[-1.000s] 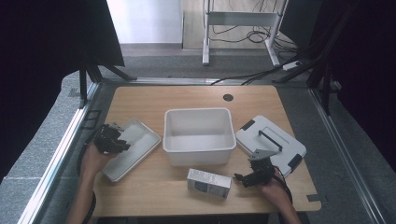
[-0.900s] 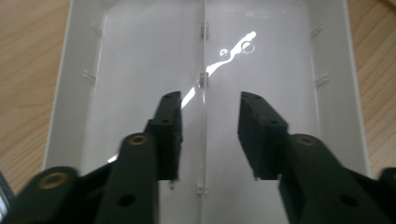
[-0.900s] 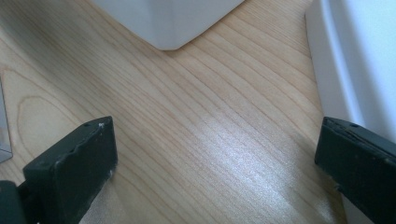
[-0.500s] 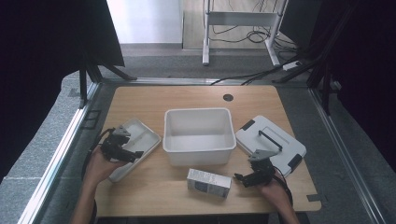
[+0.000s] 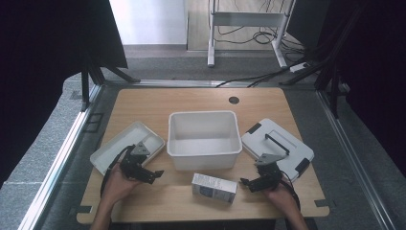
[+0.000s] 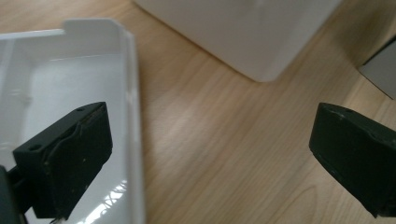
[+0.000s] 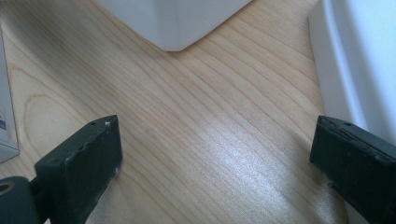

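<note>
between the grippers, the box (image 5: 214,188) is lying lengthwise left-right, nearer the right gripper (image 5: 248,182); both grippers, left gripper (image 5: 154,173) included, are gaping wide, empty.

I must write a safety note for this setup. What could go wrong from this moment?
1. The left gripper, its jaws just opened and holding nothing, has one jaw over the white tray's rim and could knock it.
2. The small box lies close to the table front edge; the open right gripper might push it off.
</note>
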Action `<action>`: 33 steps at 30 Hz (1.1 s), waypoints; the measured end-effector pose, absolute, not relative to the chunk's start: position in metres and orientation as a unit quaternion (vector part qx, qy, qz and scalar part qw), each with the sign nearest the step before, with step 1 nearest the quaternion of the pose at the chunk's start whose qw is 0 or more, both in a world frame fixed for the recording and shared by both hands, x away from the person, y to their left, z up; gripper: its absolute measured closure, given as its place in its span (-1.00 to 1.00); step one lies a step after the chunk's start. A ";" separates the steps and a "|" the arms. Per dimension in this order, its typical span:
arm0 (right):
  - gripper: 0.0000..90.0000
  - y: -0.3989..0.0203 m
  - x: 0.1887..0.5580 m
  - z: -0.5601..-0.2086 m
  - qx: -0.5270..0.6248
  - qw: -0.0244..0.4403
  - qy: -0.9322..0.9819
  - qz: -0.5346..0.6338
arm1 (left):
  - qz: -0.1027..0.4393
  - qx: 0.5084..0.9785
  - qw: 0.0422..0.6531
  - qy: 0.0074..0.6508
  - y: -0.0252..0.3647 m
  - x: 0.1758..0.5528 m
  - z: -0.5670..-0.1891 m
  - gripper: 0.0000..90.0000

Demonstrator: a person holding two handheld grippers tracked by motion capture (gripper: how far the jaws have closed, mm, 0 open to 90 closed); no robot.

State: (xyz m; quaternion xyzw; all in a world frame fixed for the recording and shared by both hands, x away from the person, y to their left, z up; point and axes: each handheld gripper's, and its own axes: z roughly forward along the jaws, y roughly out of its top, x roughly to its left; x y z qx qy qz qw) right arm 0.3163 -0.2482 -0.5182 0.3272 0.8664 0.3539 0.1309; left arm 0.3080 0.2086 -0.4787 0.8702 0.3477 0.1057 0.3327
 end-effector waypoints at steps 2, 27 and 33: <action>-0.96 -0.248 0.316 -0.518 0.327 0.131 0.866 0.354 | 0.107 0.871 0.337 0.342 0.202 0.304 -0.485 -1.00; -0.95 -0.246 0.285 -0.500 0.270 0.064 0.906 0.320 | 0.109 0.874 0.338 0.331 0.176 0.291 -0.521 -1.00; -0.94 -0.230 0.279 -0.486 0.243 0.044 0.920 0.303 | 0.109 0.874 0.338 0.331 0.176 0.291 -0.521 -1.00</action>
